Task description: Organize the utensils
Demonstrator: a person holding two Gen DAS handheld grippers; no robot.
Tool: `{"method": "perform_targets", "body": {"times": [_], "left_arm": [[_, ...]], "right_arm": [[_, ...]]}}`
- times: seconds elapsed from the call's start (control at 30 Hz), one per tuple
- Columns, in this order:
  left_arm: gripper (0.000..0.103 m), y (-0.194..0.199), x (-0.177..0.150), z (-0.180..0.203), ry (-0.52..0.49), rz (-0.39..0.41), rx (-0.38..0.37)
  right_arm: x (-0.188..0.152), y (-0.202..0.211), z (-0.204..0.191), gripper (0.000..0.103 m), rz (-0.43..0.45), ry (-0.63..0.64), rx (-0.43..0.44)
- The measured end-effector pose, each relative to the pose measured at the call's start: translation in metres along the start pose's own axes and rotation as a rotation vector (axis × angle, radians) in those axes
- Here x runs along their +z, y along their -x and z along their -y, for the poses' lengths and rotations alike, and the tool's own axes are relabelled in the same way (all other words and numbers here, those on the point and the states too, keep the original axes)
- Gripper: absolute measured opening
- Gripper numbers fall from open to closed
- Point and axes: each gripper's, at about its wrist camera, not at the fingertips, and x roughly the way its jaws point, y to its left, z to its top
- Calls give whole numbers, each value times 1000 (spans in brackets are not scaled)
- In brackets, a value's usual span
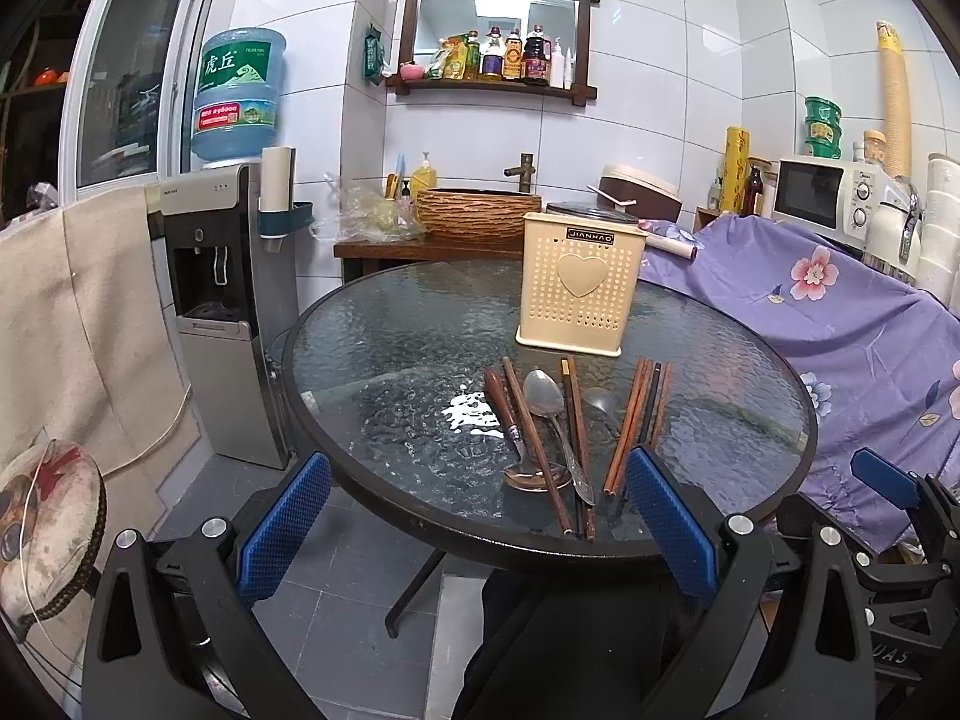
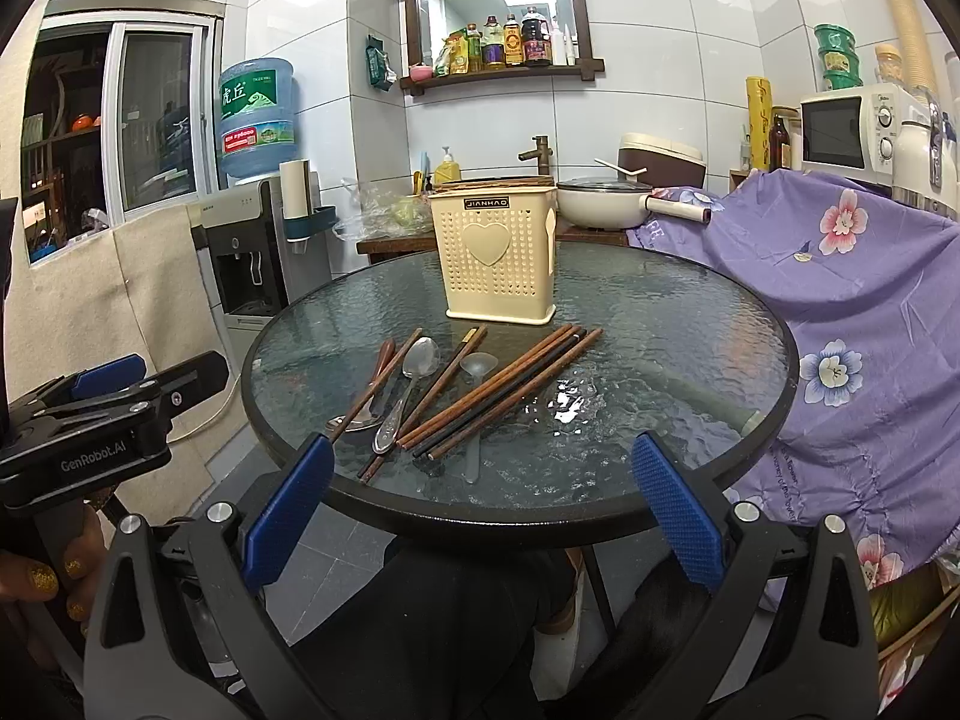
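Both the left tongs (image 1: 477,522) and right tongs (image 2: 483,507) hang spread, empty; chopsticks (image 2: 504,387) and spoons (image 2: 414,372) lie just ahead on the bench (image 2: 690,324), holder (image 2: 495,255) beyond. Thin, stiff, likely slippery: pinch mid-shaft

The holder (image 1: 581,285) shows only its pierced front, so its inside is hidden. A clear spoon (image 2: 477,367) lies under the chopsticks (image 2: 503,391), its handle hard to trace through the glass tabletop (image 2: 690,324). At 3 o'clock a purple cloth (image 2: 852,312) covers whatever stands beneath. The shelf bottles (image 1: 510,54) carry labels too small to read.
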Motion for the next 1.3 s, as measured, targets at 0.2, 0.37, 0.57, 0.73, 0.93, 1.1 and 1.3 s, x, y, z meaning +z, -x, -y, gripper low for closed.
{"method": "perform_targets", "body": {"times": [0.2,0.37,0.57,0.73,0.93,1.1,1.3], "left_arm": [[97,-1,-1,2,-4,1,0],[97,-2,1,2,-1,-2,1],[97,-2,1,2,-3,-1,1],[97,-1,2,2,-2,-2,1],[97,-1,3,3,-3,-1,1],[97,-1,3,2,-2,0,0],[97,0,3,2,-2,-2,1]], "right_arm": [[0,0,0,98,-1,0,0],[0,0,0,98,-1,0,0],[0,-1,0,98,0,0,0],[-2,-1,-1,98,1,1,-1],[-2,-1,-1,98,2,0,-1],[-1,-1,-1,98,2,0,-1],[-1,-1,-1,98,1,0,-1]]}}
